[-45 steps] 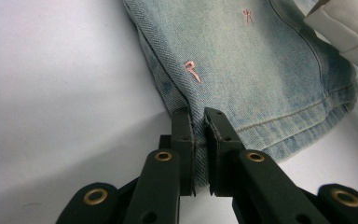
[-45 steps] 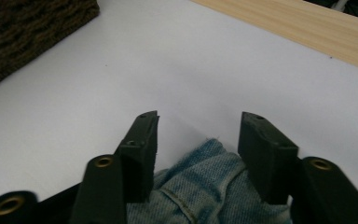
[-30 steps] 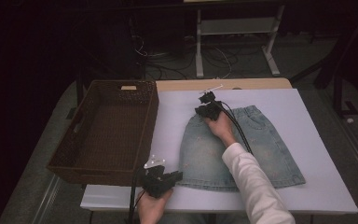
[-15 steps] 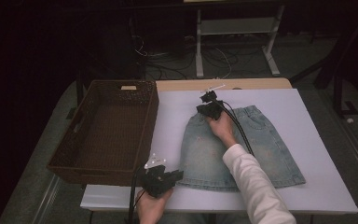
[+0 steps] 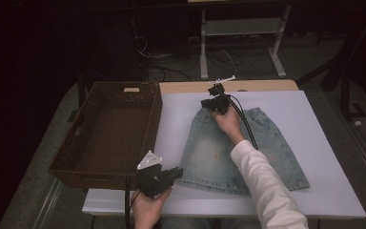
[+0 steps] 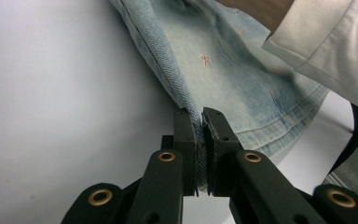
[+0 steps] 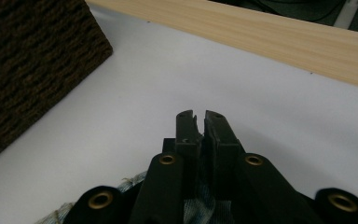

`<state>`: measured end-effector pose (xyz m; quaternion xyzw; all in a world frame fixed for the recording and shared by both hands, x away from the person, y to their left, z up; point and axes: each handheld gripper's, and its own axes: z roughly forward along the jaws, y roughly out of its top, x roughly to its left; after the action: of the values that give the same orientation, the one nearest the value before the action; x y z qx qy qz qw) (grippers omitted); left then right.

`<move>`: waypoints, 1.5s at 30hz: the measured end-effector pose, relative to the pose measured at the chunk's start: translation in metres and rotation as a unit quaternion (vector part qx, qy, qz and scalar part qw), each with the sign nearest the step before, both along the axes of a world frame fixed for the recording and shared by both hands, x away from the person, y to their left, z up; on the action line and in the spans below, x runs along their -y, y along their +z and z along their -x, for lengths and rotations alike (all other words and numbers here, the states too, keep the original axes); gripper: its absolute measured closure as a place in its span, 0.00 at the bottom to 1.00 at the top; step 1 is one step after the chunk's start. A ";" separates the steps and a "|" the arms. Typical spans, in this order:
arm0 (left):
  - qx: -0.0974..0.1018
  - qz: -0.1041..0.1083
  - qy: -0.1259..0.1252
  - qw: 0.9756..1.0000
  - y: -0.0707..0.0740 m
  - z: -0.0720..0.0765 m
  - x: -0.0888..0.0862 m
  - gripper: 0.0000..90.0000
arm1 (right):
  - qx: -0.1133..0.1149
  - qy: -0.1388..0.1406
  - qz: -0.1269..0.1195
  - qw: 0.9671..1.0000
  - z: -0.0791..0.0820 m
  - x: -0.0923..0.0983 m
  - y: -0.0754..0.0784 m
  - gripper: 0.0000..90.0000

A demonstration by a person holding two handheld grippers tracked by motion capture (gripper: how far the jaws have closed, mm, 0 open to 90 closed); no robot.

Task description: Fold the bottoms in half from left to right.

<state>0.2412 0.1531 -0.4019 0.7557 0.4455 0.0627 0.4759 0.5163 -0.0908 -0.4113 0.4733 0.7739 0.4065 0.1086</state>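
No writing can be read anywhere. A brown woven basket (image 5: 107, 131) sits well left of both grippers. The left gripper (image 5: 174, 172) has its fingers clamped on the near-left hem corner of the denim skirt (image 5: 209, 152) – small red marks dot the cloth beyond them. The right gripper (image 5: 208, 102) pinches the skirt's waistband, jaws just closed; ahead lies white desk (image 7: 270, 107) – then a wooden edge (image 7: 261, 35).

A: Dim room. The white table (image 5: 305, 119) is the one bright patch; everything beyond it is nearly black.

B: Gripper views are soft up close, the fingers (image 6: 185, 140) slightly blurred. No glare, faint shadows.
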 end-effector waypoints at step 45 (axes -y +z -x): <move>0.044 0.004 -0.018 0.999 0.057 0.004 -0.015 0.94 | -0.008 0.032 -0.058 0.998 -0.021 -0.040 0.047 0.95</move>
<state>0.2377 0.1683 -0.3449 0.7580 0.4109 0.0851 0.4994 0.5372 -0.0504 -0.3643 0.4570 0.7648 0.4500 0.0615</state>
